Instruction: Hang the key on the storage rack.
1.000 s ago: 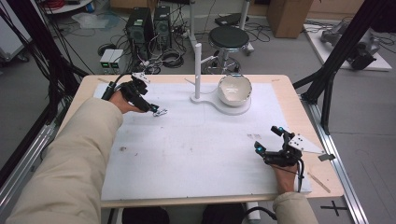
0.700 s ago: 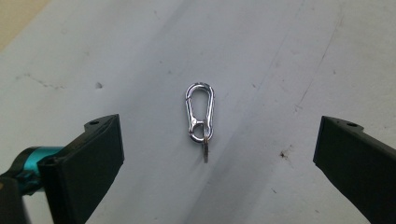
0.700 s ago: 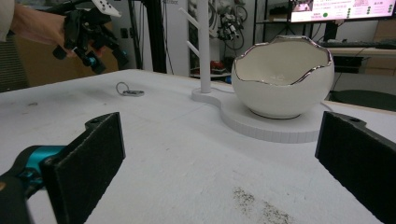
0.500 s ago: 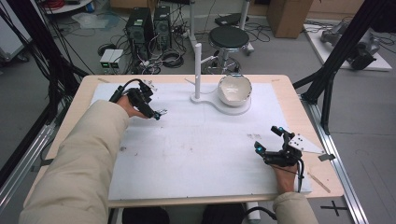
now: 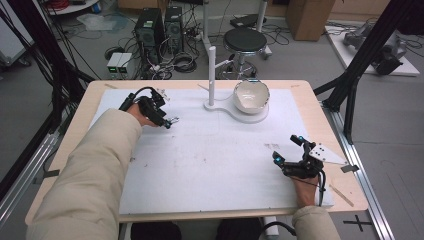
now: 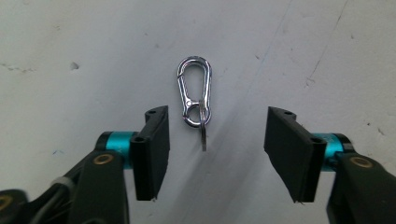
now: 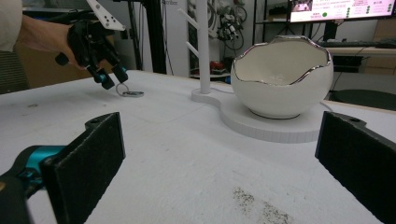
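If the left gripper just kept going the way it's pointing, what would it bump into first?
Most likely the small silver clip lying on the white mat. The left gripper points down at it, its jaws have just been closing, and the clip's ring lies between the pads, not yet touched.

Bare mat ahead (bowl and post beyond)
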